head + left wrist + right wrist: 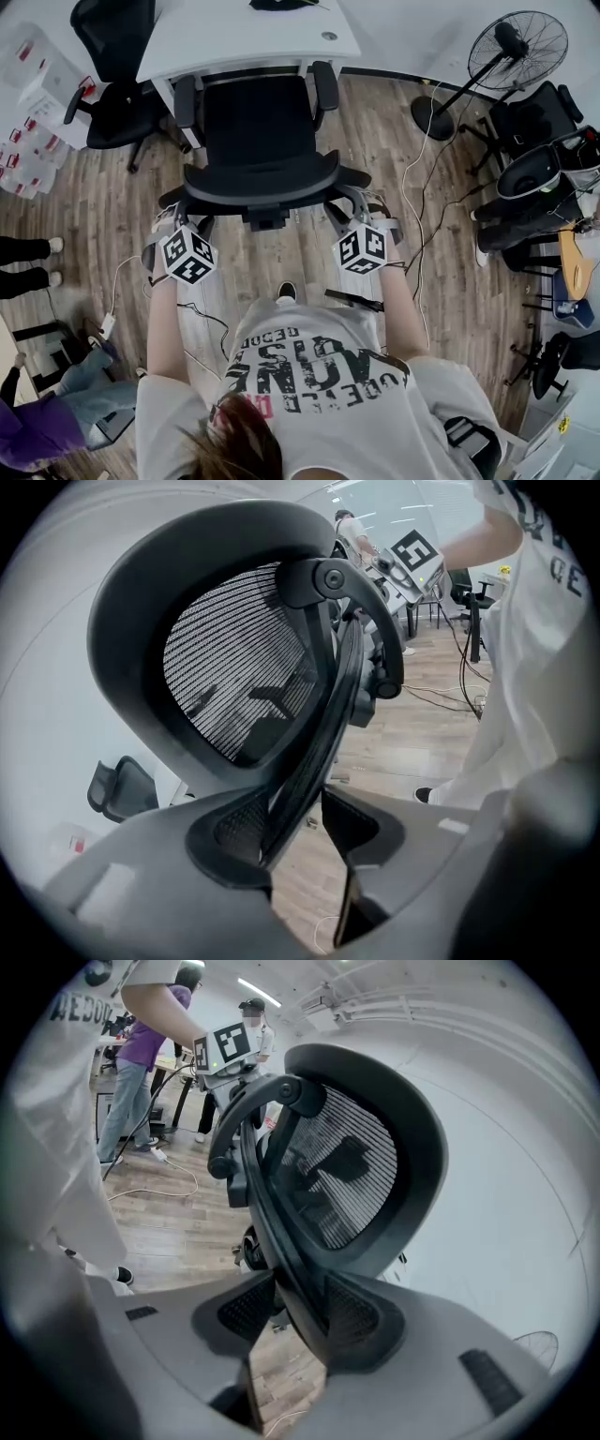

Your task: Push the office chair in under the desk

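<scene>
- Two claws are on the office chair (258,122), one at each end of the chair back (262,183), in the middle of the head view.
- The left claw (176,220) is at the back's left end, and its marker cube is just below it.
- In the left gripper view, the left claw (300,829) has its jaws spread. The back's thin edge (309,761) runs down between them and lies against the pad (234,832) on the frame's left. A slit of floor shows on the other side.
- The right claw (361,211) is at the back's right end.
- In the right gripper view, the right claw (300,1321) pinches the back's rim (291,1269), with a pad tight on either side.
- The chair sits upper centre of the head view and faces the white desk (244,37) at the top edge.
- The seat's front edge is right at the desk's edge. Most of the seat and both armrests are out over the wood floor (309,262).
- The person stands at the bottom centre in a white printed shirt (319,375), both arms reaching up to the chair.
- A second dark chair (112,56) is in the upper left.
- A standing fan (516,47) is in the upper right, with cables trailing across the floor below it.
</scene>
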`<state>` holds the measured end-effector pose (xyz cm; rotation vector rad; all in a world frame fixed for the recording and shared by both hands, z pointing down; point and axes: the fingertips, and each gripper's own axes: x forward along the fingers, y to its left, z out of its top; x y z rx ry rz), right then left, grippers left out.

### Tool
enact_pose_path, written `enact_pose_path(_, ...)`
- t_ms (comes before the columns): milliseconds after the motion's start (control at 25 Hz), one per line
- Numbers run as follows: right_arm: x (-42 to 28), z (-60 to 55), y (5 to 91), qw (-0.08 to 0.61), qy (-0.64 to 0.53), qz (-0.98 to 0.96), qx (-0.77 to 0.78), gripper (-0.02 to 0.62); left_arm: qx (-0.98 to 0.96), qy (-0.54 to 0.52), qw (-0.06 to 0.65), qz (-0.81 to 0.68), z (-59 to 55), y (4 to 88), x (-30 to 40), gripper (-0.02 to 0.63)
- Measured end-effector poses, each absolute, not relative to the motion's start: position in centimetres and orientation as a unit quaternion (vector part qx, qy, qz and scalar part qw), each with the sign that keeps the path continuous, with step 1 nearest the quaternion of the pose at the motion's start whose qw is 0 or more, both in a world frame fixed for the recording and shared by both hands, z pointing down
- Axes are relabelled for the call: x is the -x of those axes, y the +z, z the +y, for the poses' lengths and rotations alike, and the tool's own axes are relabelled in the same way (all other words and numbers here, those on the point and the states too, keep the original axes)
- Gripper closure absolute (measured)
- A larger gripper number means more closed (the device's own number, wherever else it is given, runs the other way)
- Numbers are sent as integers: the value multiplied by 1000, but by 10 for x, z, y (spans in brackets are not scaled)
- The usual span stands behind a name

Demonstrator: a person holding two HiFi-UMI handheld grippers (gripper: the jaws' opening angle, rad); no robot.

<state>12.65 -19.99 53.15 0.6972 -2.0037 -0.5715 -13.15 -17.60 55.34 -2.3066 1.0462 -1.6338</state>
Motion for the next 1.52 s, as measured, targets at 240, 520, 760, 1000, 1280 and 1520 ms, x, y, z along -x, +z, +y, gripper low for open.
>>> enact_pose_path(240, -125, -217, 530, 455, -232, -812, -282, 425, 762, -546, 65, 342, -192, 552, 133, 425)
enact_pose_path(520, -120, -236, 532, 458, -229, -810, -285, 425, 761, -546, 72, 343, -210, 553, 138, 424)
enact_pose_path(760, -112, -250, 532, 462, -218, -809, -292, 425, 759, -545, 94, 345, -227, 554, 145, 423)
enact_pose_path(1000, -100, -266, 531, 463, -208, -809, -295, 425, 762, -544, 98, 338, -246, 554, 158, 423)
enact_pose_path(1280, -82, -288, 531, 461, -205, -809, -301, 425, 761, -546, 98, 335, -272, 554, 176, 423)
enact_pose_path(1520, -76, -296, 530, 457, -206, -809, -308, 425, 760, -546, 103, 337, -284, 554, 182, 422)
